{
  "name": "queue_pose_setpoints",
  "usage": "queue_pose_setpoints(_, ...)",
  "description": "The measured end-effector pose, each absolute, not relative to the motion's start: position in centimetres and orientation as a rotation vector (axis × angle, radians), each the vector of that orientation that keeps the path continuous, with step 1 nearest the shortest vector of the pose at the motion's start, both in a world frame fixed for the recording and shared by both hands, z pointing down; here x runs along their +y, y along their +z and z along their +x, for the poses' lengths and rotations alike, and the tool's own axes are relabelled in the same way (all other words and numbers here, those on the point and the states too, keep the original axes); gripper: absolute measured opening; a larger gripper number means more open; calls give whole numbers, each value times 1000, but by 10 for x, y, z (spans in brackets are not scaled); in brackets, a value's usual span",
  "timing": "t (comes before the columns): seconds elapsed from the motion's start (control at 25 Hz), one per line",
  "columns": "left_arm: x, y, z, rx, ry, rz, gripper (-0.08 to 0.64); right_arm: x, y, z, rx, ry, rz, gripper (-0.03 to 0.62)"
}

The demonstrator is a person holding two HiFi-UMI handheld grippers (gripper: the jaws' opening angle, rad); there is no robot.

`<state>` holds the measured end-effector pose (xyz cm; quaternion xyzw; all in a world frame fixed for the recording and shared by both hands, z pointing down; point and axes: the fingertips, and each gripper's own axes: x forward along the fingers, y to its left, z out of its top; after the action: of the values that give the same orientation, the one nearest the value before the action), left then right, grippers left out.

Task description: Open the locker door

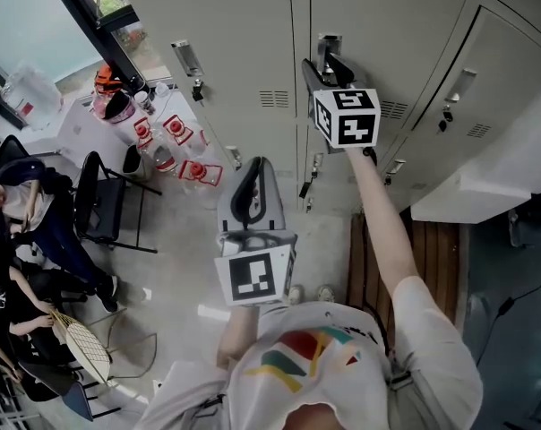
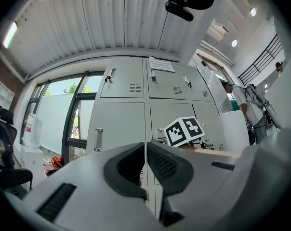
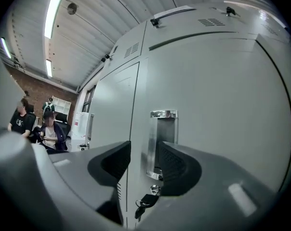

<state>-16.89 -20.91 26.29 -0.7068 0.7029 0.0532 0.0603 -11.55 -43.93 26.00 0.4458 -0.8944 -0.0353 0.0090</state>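
Right hand-held gripper, ribbed jaws apart, faces the rectangular chrome handle on the grey locker door; left hand-held gripper clenched empty.

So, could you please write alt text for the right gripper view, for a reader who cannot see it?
The right gripper points its open jaws at a recessed metal handle on a closed grey locker door. A key hangs just below the handle. Seated people appear at the far left.
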Motion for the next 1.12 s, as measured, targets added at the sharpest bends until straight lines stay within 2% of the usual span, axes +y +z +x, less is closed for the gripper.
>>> queue_pose_setpoints(0.6, -212, 266, -183, 2160, 215, -2164, 17, -420, 265, -116, -2814, -125, 1336, 156)
queue_pose_setpoints(1.12, -234, 262, -141, 1963, 255, -2389, 18, -348, 266, -86, -2829, -196, 1247, 137)
